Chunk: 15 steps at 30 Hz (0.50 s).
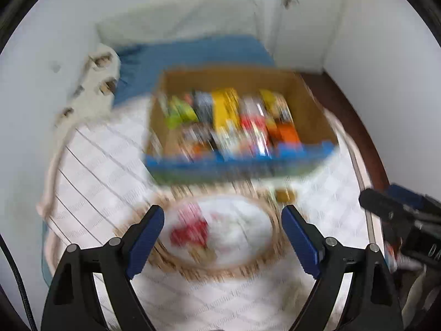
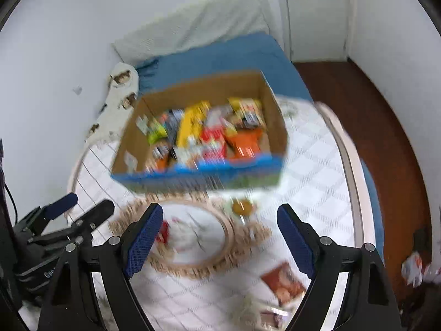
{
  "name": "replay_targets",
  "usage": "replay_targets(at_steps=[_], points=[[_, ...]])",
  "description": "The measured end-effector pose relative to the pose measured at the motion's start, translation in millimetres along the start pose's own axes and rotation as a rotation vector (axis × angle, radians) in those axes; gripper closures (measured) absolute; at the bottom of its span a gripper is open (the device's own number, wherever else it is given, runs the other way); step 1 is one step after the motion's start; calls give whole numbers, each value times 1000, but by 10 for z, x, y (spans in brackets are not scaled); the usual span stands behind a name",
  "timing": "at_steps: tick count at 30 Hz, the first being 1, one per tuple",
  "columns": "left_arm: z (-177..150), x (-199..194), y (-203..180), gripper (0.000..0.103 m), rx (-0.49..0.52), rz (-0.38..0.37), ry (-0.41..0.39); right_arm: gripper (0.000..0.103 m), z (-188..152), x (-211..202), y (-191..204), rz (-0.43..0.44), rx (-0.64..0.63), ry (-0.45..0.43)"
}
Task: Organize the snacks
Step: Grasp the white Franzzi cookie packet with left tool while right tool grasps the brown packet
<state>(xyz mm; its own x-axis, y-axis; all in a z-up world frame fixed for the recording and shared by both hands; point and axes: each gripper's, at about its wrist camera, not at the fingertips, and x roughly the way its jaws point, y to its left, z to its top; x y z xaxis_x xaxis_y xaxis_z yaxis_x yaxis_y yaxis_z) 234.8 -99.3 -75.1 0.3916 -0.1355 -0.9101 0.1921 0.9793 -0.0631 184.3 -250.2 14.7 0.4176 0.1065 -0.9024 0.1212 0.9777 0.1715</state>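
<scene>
A cardboard box (image 1: 311,110) (image 2: 275,127) with a blue front edge sits on the white quilted bed, filled with several colourful snack packets (image 1: 226,115) (image 2: 206,135). In front of it lies a round white plate with a woven fringe rim (image 1: 209,270) (image 2: 193,269); a red packet (image 1: 190,229) (image 2: 163,231) lies on it. My left gripper (image 1: 222,237) hovers open over the plate, nothing between its blue pads. My right gripper (image 2: 219,238) is open and empty above the plate's right side. A small yellow item (image 1: 285,194) (image 2: 242,207) lies near the box. Both views are blurred.
A brown snack packet (image 2: 284,282) and another wrapper (image 2: 271,317) lie on the quilt near the front. A blue blanket (image 1: 193,55) and a white pillow (image 2: 193,24) sit behind the box. A wall runs along the left; the bed edge and brown floor (image 2: 372,127) lie right.
</scene>
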Motion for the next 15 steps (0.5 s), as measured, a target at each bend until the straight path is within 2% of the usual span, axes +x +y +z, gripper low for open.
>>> replay_targets(at_steps=[1, 3, 6, 9, 11, 12, 13, 15], points=[[-79, 95, -45, 16, 3, -13, 35, 16, -86, 48, -86, -4, 12, 23], [-312, 409, -176, 16, 13, -58, 155, 16, -279, 200, -276, -28, 22, 94], [-654, 873, -329, 16, 8, -102, 315, 16, -652, 541, -550, -50, 13, 260], [-999, 1295, -441, 16, -16, -146, 485, 17, -1101, 860, -842, -129, 47, 379], [-1174, 1454, -483, 16, -27, -169, 564, 26, -1421, 1032, -1109, -136, 156, 445], [-1262, 1519, -512, 16, -21, -177, 602, 39, -1579, 1108, -1234, -123, 221, 476], [-1298, 1546, -519, 16, -15, -179, 617, 46, -1759, 1185, -1357, -97, 296, 515], [-1357, 1591, -512, 16, -18, -180, 649, 49, -2024, 1274, -1507, -33, 422, 549]])
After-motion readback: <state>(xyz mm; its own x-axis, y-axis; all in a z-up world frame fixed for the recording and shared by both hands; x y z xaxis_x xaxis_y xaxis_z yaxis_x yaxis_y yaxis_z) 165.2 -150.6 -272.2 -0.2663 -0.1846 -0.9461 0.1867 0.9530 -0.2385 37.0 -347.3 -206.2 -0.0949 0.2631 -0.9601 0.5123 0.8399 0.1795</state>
